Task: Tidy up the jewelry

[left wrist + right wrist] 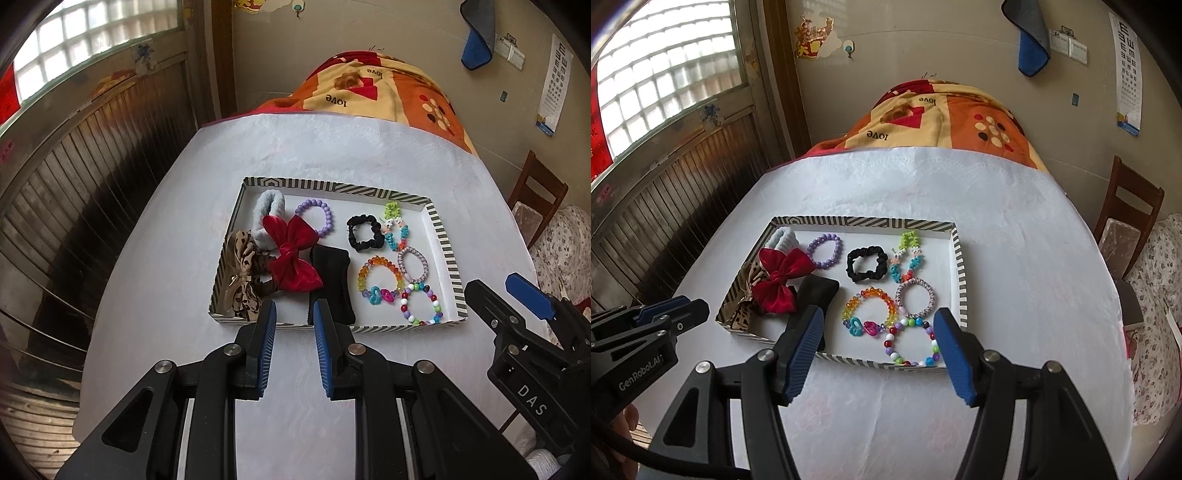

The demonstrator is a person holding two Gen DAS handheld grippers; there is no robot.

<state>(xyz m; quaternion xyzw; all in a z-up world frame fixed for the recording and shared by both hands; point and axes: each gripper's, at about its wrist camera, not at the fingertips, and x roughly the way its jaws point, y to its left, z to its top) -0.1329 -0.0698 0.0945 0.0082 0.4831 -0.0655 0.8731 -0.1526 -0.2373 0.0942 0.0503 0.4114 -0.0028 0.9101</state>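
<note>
Hovering empty at the tray's (pixel 958 266) 6 o'clock edge: left hand-held gripper (pixel 294 314) narrowly parted, right hand-held gripper (pixel 878 325) wide, probably lining up the beaded bracelet (pixel 911 343).

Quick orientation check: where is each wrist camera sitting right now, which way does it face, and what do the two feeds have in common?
Left wrist view: on the left tongs, facing forward over the near left part of the striped shallow cardboard tray; own blue-padded fingers show, open, plus the right tongs at the right edge.
Right wrist view: on the right tongs, facing the tray's near right part; own fingers wide open, left tongs at the left edge.
Shared: the tray, red satin bow, black fabric scrunchie, white tablecloth.
</note>
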